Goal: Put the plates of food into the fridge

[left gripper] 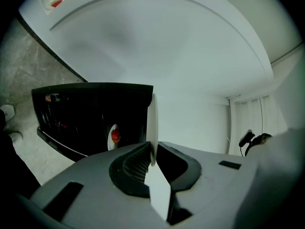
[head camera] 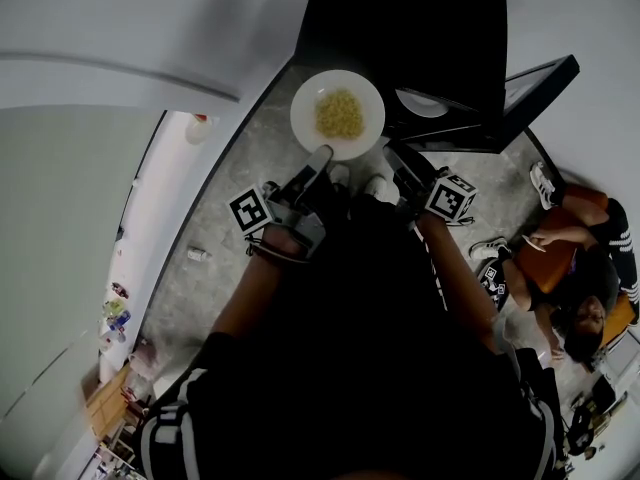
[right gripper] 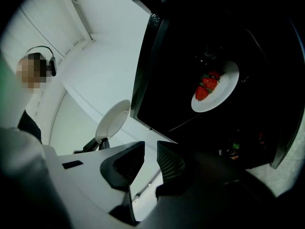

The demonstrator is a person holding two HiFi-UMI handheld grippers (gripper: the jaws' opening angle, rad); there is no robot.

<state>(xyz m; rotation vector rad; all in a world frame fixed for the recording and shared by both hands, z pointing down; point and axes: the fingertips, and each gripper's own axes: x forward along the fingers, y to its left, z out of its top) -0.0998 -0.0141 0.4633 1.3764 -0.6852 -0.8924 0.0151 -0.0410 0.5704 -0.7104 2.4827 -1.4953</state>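
Observation:
A white plate of yellow food (head camera: 337,113) hangs in front of the open black fridge (head camera: 420,28). My left gripper (head camera: 320,156) is shut on its near rim. In the left gripper view the plate (left gripper: 152,123) shows edge-on, pinched between the jaws of the left gripper (left gripper: 151,159). My right gripper (head camera: 402,160) is beside it on the right, and its jaws stand apart with nothing between them (right gripper: 150,149). A second white plate with strawberries (right gripper: 214,87) lies on a shelf inside the fridge (right gripper: 248,42). From the right gripper view the held plate (right gripper: 113,120) is at the left.
The fridge door (head camera: 535,83) stands open to the right. A person (head camera: 575,268) sits on the floor at the right. A white counter (head camera: 160,218) runs along the left, with small items at its near end. My own feet (head camera: 375,183) are just below the plate.

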